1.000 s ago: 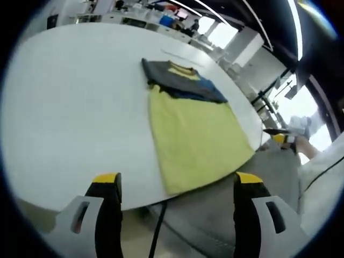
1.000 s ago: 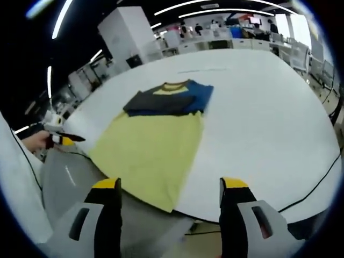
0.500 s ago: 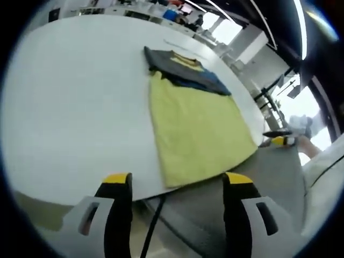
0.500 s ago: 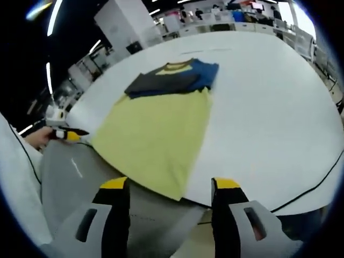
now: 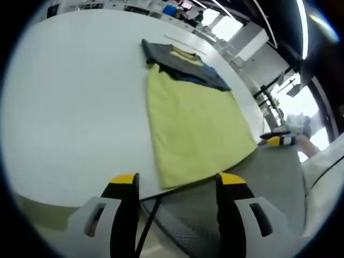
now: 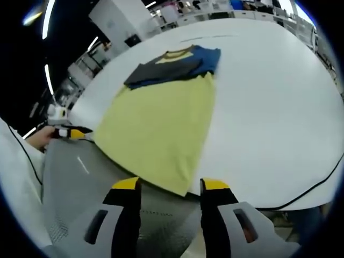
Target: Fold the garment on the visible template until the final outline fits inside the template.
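A yellow T-shirt [image 5: 193,118] lies flat on the white table [image 5: 70,97], its dark grey and blue sleeves [image 5: 185,67] folded across the chest. The hem reaches the table's near edge. My left gripper [image 5: 177,181] stands open just off that edge, the hem's corner right ahead of its jaws. In the right gripper view the same shirt [image 6: 161,115] spreads toward me, and my right gripper [image 6: 170,185] is open at the hem's other corner. Each gripper appears in the other's view: the right one [image 5: 277,141], the left one [image 6: 72,131].
A faint thin line [image 5: 183,43] marks the table beyond the collar. A grey surface [image 5: 269,183] lies below the table's edge. A black cable [image 5: 146,217] hangs near the left jaws, another [image 6: 317,188] trails off the table. A white sleeve [image 6: 16,177] is at the side.
Both cameras have moved closer to the hem. The jaws of both grippers have drawn somewhat nearer each other but stay open. The shirt has not shifted.
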